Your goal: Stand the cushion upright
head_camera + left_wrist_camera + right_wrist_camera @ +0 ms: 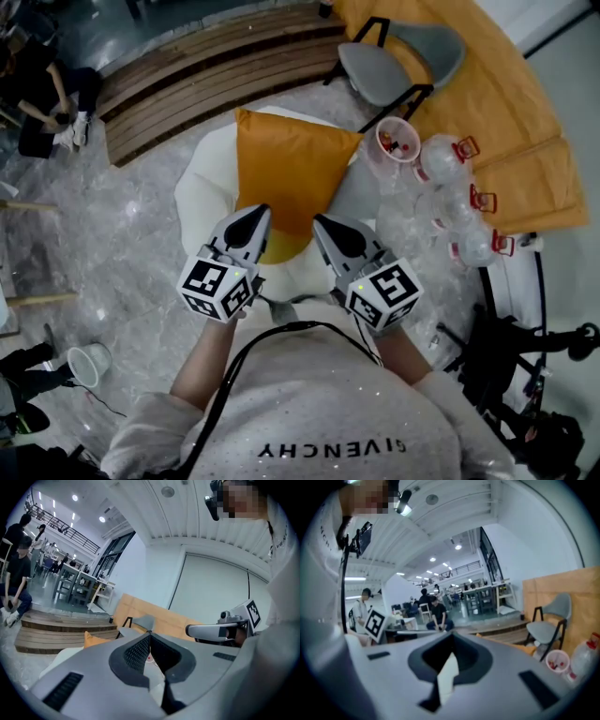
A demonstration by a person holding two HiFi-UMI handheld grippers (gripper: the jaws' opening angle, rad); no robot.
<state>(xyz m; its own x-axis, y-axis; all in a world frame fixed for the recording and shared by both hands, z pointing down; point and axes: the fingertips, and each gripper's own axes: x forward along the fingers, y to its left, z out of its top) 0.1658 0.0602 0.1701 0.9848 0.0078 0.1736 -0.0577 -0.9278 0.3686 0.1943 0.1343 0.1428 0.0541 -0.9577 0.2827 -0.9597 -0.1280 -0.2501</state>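
Observation:
An orange cushion [291, 178] rests on a white padded seat [202, 192]; I cannot tell whether it leans or lies flat. Its near edge is hidden behind my two grippers. My left gripper [260, 212] and right gripper [317, 221] hover side by side over that near edge, both pointing away from me. In the left gripper view the gripper [150, 635] is shut with nothing between the pads, and a cushion corner [93, 640] shows below left. In the right gripper view the gripper [451, 637] is shut and empty too, with a strip of cushion [527, 649] beyond it.
A grey chair [394, 61] stands behind the seat on a yellow-brown sheet [506, 103]. A cup [397, 141] and several clear jars with red handles [450, 187] sit right of the cushion. Wooden steps [216, 66] lie at the back left. Black gear [516, 356] stands at the right.

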